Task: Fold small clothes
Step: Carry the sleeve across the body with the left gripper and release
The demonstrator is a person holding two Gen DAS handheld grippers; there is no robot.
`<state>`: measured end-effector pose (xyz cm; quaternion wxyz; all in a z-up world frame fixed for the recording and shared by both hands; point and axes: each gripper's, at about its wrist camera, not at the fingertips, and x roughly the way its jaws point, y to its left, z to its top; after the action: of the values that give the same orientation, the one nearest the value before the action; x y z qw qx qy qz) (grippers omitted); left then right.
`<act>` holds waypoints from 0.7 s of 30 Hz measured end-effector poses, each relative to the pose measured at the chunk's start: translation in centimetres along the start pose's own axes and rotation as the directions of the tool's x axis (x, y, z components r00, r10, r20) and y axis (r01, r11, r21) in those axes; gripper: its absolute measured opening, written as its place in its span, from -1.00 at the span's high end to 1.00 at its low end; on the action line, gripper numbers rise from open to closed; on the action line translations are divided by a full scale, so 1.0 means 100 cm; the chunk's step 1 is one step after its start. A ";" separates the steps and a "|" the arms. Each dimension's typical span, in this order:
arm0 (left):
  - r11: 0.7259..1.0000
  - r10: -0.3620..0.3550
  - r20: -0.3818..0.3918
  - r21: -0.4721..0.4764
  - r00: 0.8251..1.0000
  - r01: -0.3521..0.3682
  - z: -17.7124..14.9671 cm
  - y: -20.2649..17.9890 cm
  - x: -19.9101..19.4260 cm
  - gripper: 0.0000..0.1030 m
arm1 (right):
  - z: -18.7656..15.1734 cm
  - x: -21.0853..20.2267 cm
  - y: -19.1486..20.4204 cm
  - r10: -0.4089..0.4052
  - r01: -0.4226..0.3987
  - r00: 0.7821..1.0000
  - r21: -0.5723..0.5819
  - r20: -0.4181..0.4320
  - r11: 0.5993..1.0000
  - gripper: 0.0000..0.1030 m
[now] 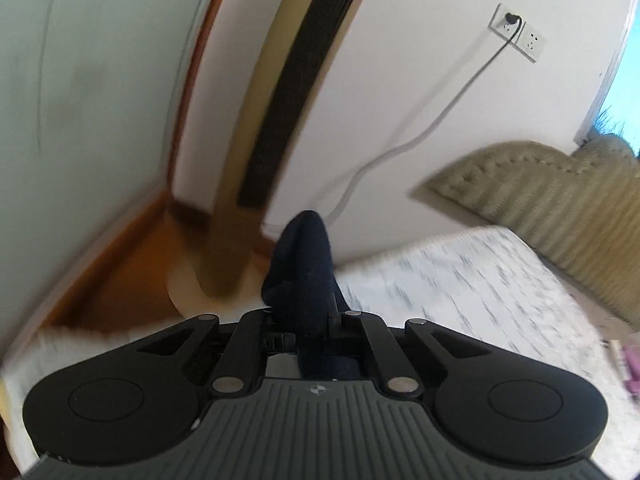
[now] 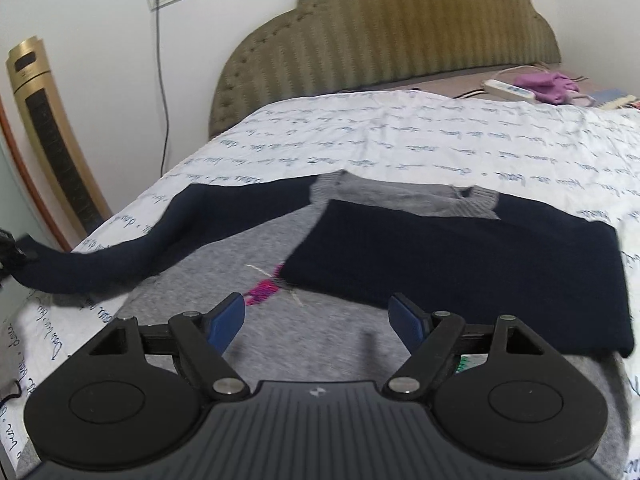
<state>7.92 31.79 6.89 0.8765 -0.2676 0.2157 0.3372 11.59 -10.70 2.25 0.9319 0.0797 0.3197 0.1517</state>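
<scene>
A small grey sweater [image 2: 248, 248] with navy sleeves lies on the bed. Its right sleeve [image 2: 472, 264] is folded across the chest. Its left sleeve [image 2: 168, 236] stretches off to the left, its cuff held by my left gripper [image 2: 8, 258] at the frame edge. In the left wrist view my left gripper [image 1: 310, 326] is shut on that navy sleeve cuff [image 1: 300, 264], which sticks up between the jaws. My right gripper [image 2: 318, 320] is open and empty, hovering over the sweater's grey lower front.
The bed has a white sheet with blue script [image 2: 440, 140] and a padded olive headboard [image 2: 380, 32]. A gold tower fan [image 2: 52, 136] stands at the left by the wall. A power strip [image 2: 508, 90] and purple cloth [image 2: 548, 86] lie at the back right.
</scene>
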 end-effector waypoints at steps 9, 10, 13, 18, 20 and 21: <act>0.963 0.025 0.143 0.264 0.989 -0.063 0.026 -0.077 0.004 0.86 | -0.008 -0.004 -0.024 -0.024 0.025 1.000 0.074 -0.009 0.997 -0.54; 0.957 -0.007 0.140 0.289 0.990 -0.034 0.021 -0.091 0.000 0.86 | -0.008 -0.006 -0.026 -0.026 0.027 1.000 0.079 -0.007 0.997 -0.54; 0.915 -0.123 0.120 0.398 0.985 0.066 -0.005 -0.134 -0.021 0.85 | -0.009 -0.009 -0.031 -0.033 0.032 0.999 0.089 0.002 0.996 -0.54; 0.807 -0.294 0.017 0.540 0.956 0.238 -0.071 -0.191 -0.055 0.84 | -0.009 -0.011 -0.043 -0.050 0.049 0.999 0.125 0.004 0.991 -0.54; 0.771 -0.334 -0.045 0.562 0.942 0.300 -0.096 -0.204 -0.063 0.84 | -0.009 -0.011 -0.047 -0.054 0.053 0.999 0.136 0.001 0.989 -0.54; 0.751 -0.349 -0.080 0.572 0.934 0.330 -0.109 -0.211 -0.066 0.84 | -0.010 -0.011 -0.048 -0.057 0.056 0.998 0.140 0.001 0.988 -0.54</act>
<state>16.19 8.69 9.07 0.9655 -0.0192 0.2413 0.0957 11.26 -15.54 0.96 0.9287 0.1364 0.3293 0.1023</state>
